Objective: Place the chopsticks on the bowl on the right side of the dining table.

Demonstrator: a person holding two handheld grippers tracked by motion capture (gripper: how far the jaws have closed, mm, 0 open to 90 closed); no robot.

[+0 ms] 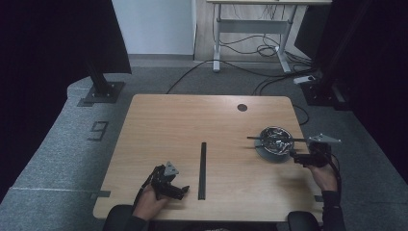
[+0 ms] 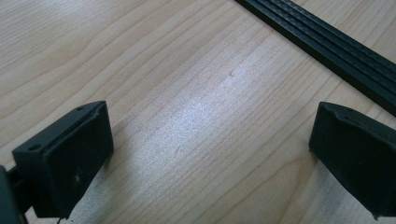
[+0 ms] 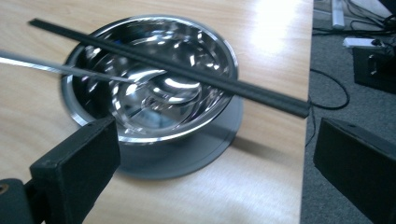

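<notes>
- The table (image 1: 159, 125) carries a steel bowl (image 3: 154, 74) on a grey plate (image 3: 187, 158) near its right edge.
- Black chopsticks (image 3: 187, 74) lie across the bowl's rim; a careless nudge could likely roll them off.
- The right gripper (image 3: 210, 158) hangs released just beside the bowl.
- The left gripper (image 2: 205, 154) rests released beside a black strip (image 2: 327, 42).

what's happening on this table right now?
A person holds a claw in each hand at a wooden table. The right claw, open and empty, sits just in front of a steel bowl on a grey plate. A pair of black chopsticks lies across the bowl's rim, and a spoon rests inside. The left claw is open too, low over bare wood beside a long black strip.
</notes>
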